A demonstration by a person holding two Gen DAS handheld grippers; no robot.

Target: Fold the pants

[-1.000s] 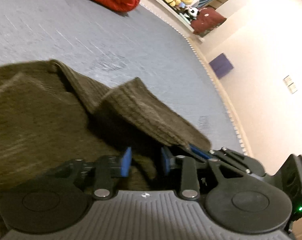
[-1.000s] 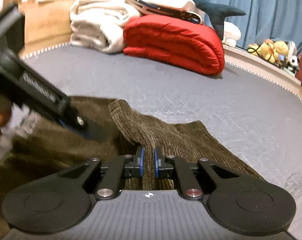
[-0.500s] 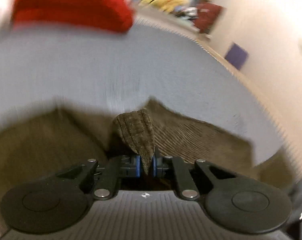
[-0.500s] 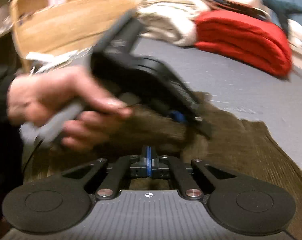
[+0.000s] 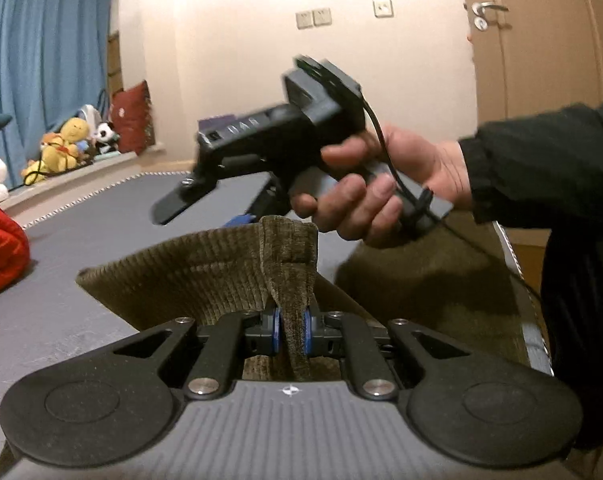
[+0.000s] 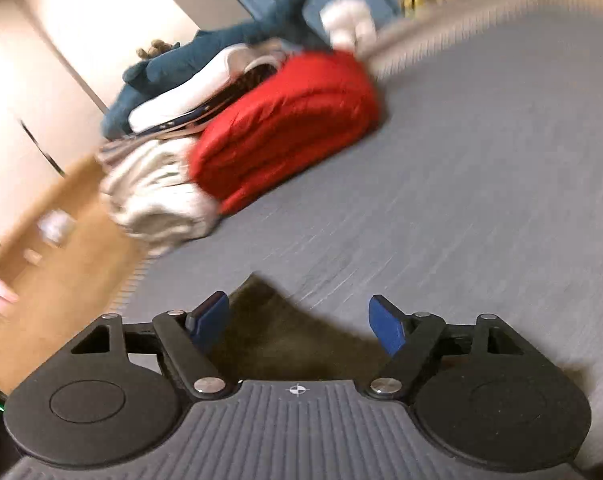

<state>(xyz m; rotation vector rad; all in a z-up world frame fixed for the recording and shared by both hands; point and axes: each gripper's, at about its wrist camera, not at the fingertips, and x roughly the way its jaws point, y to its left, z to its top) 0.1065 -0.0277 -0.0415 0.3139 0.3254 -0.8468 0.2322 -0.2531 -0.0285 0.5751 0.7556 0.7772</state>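
Corduroy fills our left gripper (image 5: pixel 290 334): its blue pads are clamped on a bunched fold of the olive-brown ribbed pants (image 5: pixel 205 280), low at frame centre on the grey bed cover (image 5: pixel 101 216). Our right gripper (image 6: pixel 299 322) is opening, pads apart, nothing pinched; pants lie beneath, red quilt (image 6: pixel 285 128) upper centre.

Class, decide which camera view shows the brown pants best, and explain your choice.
The left wrist view: the pants spread sharply across the bed, a fold of them clamped in the left gripper. The blurred right wrist view shows only a dark corner of them under the right gripper, whose jaws are opening with nothing pinched between them.
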